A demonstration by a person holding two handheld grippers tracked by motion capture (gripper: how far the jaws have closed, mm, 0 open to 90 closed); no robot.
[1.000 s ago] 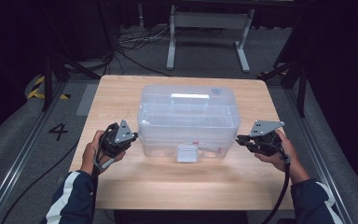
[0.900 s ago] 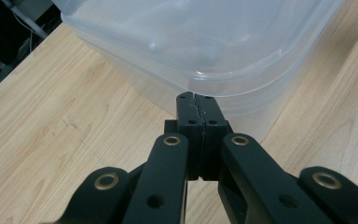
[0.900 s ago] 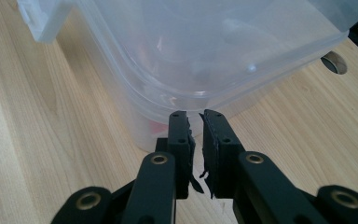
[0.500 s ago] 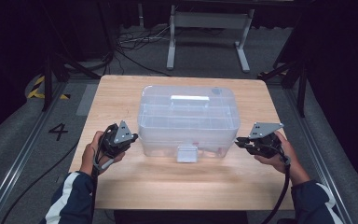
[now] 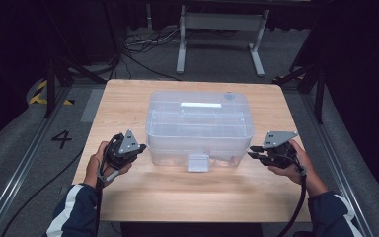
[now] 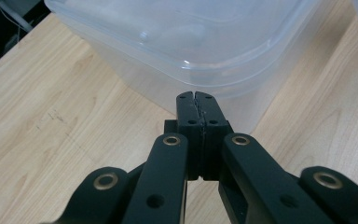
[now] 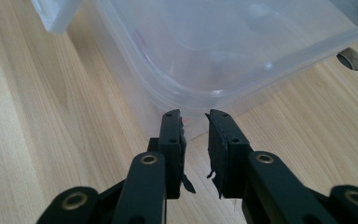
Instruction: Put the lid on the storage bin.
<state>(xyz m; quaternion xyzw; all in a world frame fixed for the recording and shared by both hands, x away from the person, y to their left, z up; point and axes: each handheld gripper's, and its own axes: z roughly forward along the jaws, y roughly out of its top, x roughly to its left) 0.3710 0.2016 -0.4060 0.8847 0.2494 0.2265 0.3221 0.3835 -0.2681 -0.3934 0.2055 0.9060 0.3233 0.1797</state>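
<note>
The left gripper [image 5: 139, 148] sits in the person's left hand [image 5: 103, 160] at the near left corner of the clear plastic storage box [image 5: 200, 126]; in the left gripper view [image 6: 198, 100] its jaws are pressed flat together with nothing between them, the tips just short of the box's rounded corner under the lid's rim. The right gripper [image 5: 252, 154], held in the right hand [image 5: 296, 163], faces the near right corner of the same box; in the right gripper view [image 7: 196, 123] its jaws stand a narrow gap apart and have just been opening, with only bare wood showing between them and the box wall close ahead, not touched. The box, lid on, rests near the middle of the wooden table [image 5: 128, 98]; a white latch [image 5: 198, 162] hangs at the centre of its near side, between the two grippers.
</note>
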